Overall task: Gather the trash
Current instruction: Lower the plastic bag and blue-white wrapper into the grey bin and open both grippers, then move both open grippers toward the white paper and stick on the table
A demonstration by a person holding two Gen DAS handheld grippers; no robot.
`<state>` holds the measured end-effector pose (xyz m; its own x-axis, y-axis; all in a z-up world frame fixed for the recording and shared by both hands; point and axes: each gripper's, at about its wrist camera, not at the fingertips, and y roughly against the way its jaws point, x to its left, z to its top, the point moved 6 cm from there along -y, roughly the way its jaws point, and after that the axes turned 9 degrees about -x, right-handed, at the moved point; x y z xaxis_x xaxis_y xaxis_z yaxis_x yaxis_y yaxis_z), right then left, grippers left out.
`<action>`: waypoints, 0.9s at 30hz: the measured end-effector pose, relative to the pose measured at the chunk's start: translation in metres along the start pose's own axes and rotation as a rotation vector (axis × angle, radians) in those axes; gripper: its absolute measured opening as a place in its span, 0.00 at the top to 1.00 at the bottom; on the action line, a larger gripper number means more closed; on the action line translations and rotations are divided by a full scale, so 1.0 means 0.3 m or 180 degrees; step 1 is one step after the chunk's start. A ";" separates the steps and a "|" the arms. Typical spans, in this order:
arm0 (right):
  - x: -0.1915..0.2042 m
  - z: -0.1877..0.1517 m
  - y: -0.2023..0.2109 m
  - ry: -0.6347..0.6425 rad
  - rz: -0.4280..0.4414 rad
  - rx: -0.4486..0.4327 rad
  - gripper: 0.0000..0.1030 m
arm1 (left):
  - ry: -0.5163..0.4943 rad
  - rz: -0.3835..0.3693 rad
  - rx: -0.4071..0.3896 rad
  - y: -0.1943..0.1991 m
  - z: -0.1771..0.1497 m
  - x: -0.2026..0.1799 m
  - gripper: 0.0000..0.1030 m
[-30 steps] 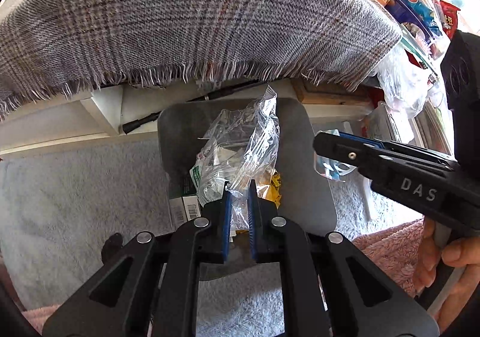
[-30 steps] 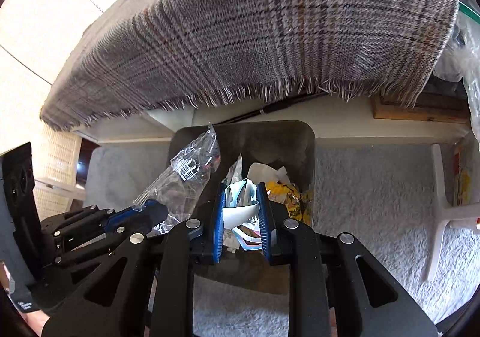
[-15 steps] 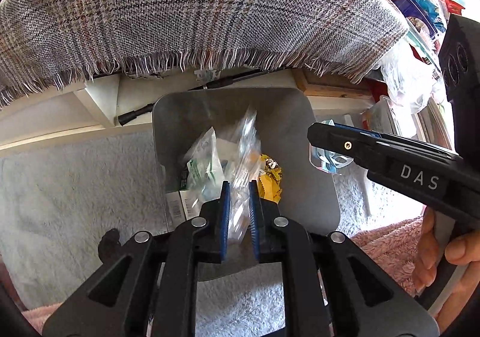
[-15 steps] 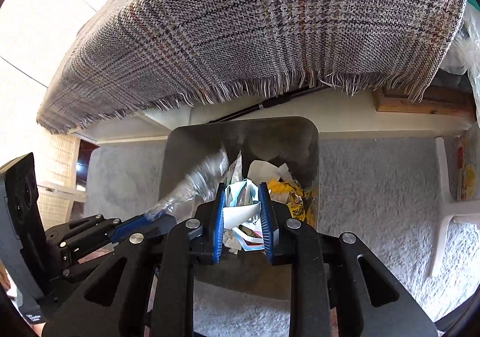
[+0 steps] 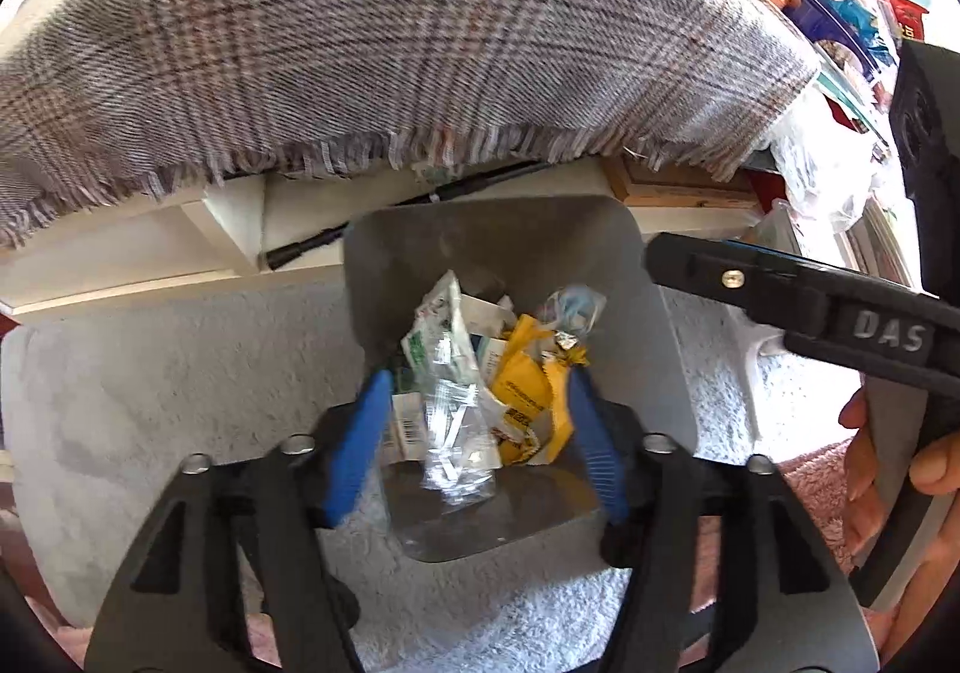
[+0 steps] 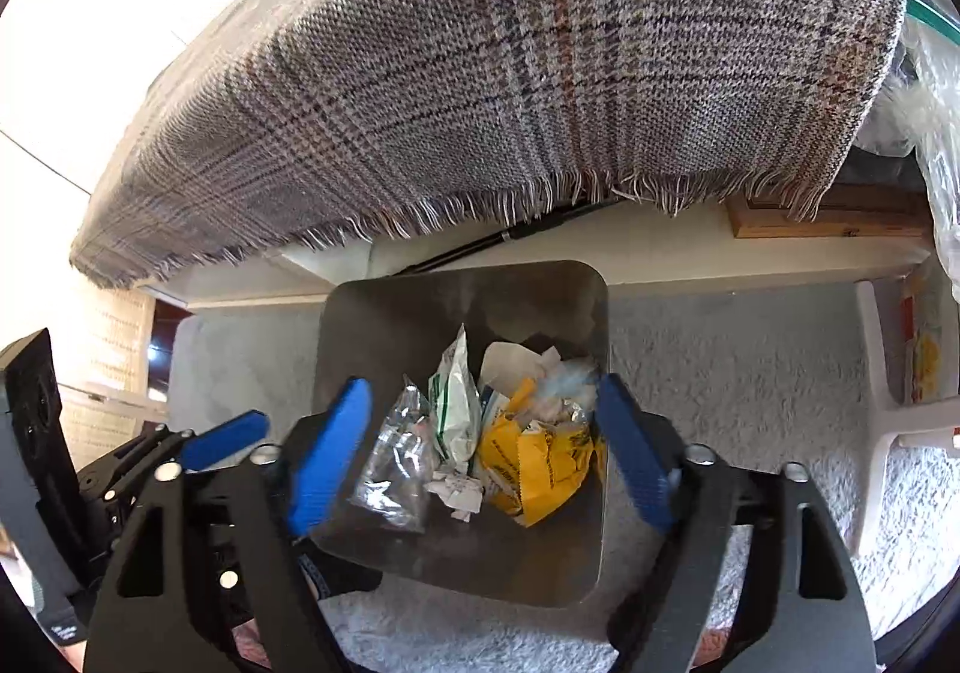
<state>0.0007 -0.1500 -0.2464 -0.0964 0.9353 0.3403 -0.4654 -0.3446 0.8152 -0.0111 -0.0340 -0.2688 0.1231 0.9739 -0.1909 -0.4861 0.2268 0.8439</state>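
Observation:
A grey bin [image 5: 648, 325] [image 6: 372, 349] stands on the carpet and holds several pieces of trash. A clear plastic bag [image 5: 456, 433] [image 6: 396, 463], a yellow wrapper [image 5: 528, 391] [image 6: 540, 463], a green-and-white packet [image 6: 456, 409] and crumpled paper [image 6: 456, 490] lie inside. My left gripper [image 5: 477, 379] is open and empty above the bin. My right gripper [image 6: 480, 391] is open and empty above the bin too. The right gripper's fingers [image 5: 750, 277] reach in from the right of the left wrist view.
A plaid fringed blanket [image 5: 390, 31] [image 6: 540, 61] hangs over a low white table [image 5: 150, 259] just behind the bin. Grey carpet [image 6: 720, 373] surrounds the bin. Cluttered packets and bags [image 5: 840, 13] sit at the right. A white stand leg [image 6: 882, 433] stands to the right.
Both grippers have opened. The clear plastic bag has dropped from the left gripper and the crumpled paper from the right gripper into the bin.

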 end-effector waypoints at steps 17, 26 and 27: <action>0.039 0.304 0.333 -0.0032 -0.0059 -0.0526 0.03 | -0.0021 0.0110 -0.0574 0.342 0.286 0.057 0.08; 0.095 0.640 0.383 0.0025 -0.0061 -0.0697 0.03 | -0.0111 0.0217 -0.0877 0.386 0.643 0.101 0.08; 0.096 0.689 0.367 0.0010 -0.0063 -0.0708 0.03 | -0.0127 0.0228 -0.0884 0.373 0.687 0.104 0.08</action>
<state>0.1285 -0.1774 -0.0498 -0.0879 0.9421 0.3237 -0.6498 -0.3005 0.6982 0.1167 0.0194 -0.0770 0.1112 0.9876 -0.1112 -0.7125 0.1573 0.6838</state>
